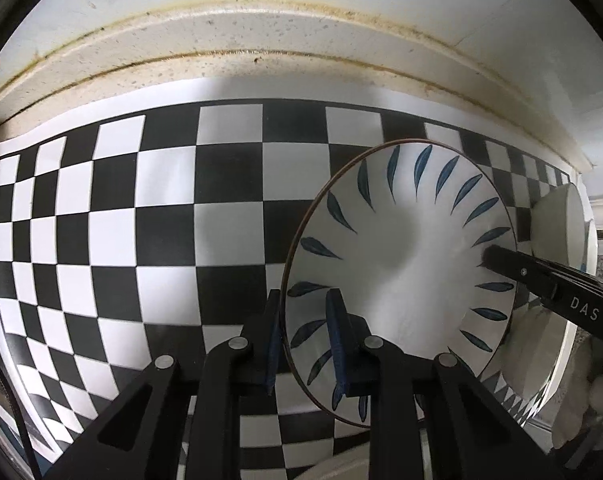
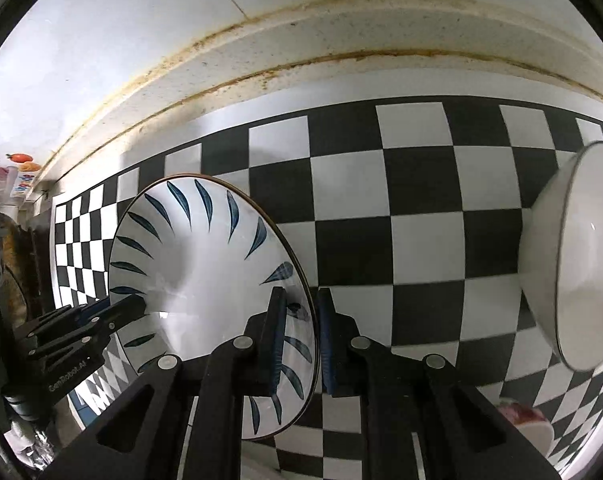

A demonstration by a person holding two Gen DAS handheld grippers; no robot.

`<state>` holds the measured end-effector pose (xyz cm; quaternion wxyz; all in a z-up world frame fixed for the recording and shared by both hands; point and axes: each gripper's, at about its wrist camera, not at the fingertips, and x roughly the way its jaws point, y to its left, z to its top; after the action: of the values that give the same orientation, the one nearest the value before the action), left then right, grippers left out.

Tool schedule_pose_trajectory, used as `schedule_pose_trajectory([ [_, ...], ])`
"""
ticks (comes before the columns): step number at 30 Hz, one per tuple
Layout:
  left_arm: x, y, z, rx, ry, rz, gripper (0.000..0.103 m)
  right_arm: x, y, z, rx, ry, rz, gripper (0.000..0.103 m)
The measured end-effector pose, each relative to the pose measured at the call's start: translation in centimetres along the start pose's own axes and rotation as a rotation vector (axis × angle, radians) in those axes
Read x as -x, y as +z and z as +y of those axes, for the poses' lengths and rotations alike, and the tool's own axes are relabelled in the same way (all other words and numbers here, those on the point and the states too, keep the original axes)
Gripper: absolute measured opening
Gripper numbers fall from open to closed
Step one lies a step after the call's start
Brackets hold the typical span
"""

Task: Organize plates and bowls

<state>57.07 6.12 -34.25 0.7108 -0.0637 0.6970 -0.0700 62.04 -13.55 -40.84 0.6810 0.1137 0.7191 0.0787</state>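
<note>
A: What worries you most here?

B: The plate (image 1: 401, 248) is carried by two tools at once, each pinching only the rim. The left tool (image 1: 307, 344) grips the rim nearest it, and the right tool (image 2: 301, 344) grips the opposite rim. If the hands drift apart or twist differently, I think the glazed rim could slide out of one pair of pads and the plate would swing down on the other grip.

A: And below it?

B: The checkered table (image 1: 141, 240) lies under the plate. A drop there would likely chip it.

A: Anything close by?

B: A white bowl (image 2: 573, 272) stands on edge, off to the outer side of the right tool. A wide swing that way could clip it. I can't tell what props it up.

A: How do the tools stand?

B: Both are nearly closed, one finger on each face of the rim.

A: And the plate itself?

B: Round, white and shallow, with dark blue leaf strokes ringing the border and a thin dark line at the edge. It looks tilted, held up off the table between the two tools.
</note>
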Motion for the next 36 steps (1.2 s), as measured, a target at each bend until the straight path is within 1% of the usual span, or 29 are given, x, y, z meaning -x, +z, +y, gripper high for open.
schedule_pose_trajectory([
  [5,2.3,-1.0,-0.4,-0.006,-0.002,-0.026,0.019,1.9,-1.4,0.8,0.006,0.016,-0.022,0.017],
  [12,6.0,-4.1,-0.5,-0.024,-0.005,-0.065,0.019,5.5,-4.0,2.3,0.032,0.02,-0.058,0.017],
  [16,8.0,-6.9,-0.5,-0.04,-0.002,-0.083,0.019,7.8,-6.3,2.9,0.048,0.025,-0.078,0.017],
  [17,8.0,-7.5,-1.3,-0.042,-0.003,-0.085,0.019,8.2,-7.0,3.1,0.051,0.026,-0.081,0.017],
  [20,9.0,-10.1,-1.8,-0.055,-0.01,-0.089,0.019,9.3,-9.2,3.6,0.059,0.022,-0.089,0.017],
  [23,9.4,-12.2,-2.1,-0.065,-0.015,-0.091,0.019,10.1,-11.9,3.7,0.063,0.02,-0.092,0.017],
  [25,9.5,-14.0,-2.1,-0.068,-0.018,-0.087,0.019,10.5,-13.8,3.0,0.062,0.023,-0.09,0.017],
  [27,9.6,-15.5,-2.1,-0.072,-0.023,-0.079,0.019,10.4,-16.0,2.8,0.058,0.028,-0.081,0.017],
  [28,9.6,-16.2,-2.0,-0.071,-0.025,-0.074,0.019,10.5,-16.8,1.9,0.057,0.038,-0.082,0.017],
  [31,9.1,-18.4,-2.2,-0.074,-0.027,-0.057,0.019,9.5,-19.6,1.1,0.043,0.056,-0.058,0.017],
  [36,7.7,-20.3,-2.3,-0.081,-0.012,-0.025,0.019,7.4,-23.3,-0.1,0.016,0.08,-0.015,0.017],
])
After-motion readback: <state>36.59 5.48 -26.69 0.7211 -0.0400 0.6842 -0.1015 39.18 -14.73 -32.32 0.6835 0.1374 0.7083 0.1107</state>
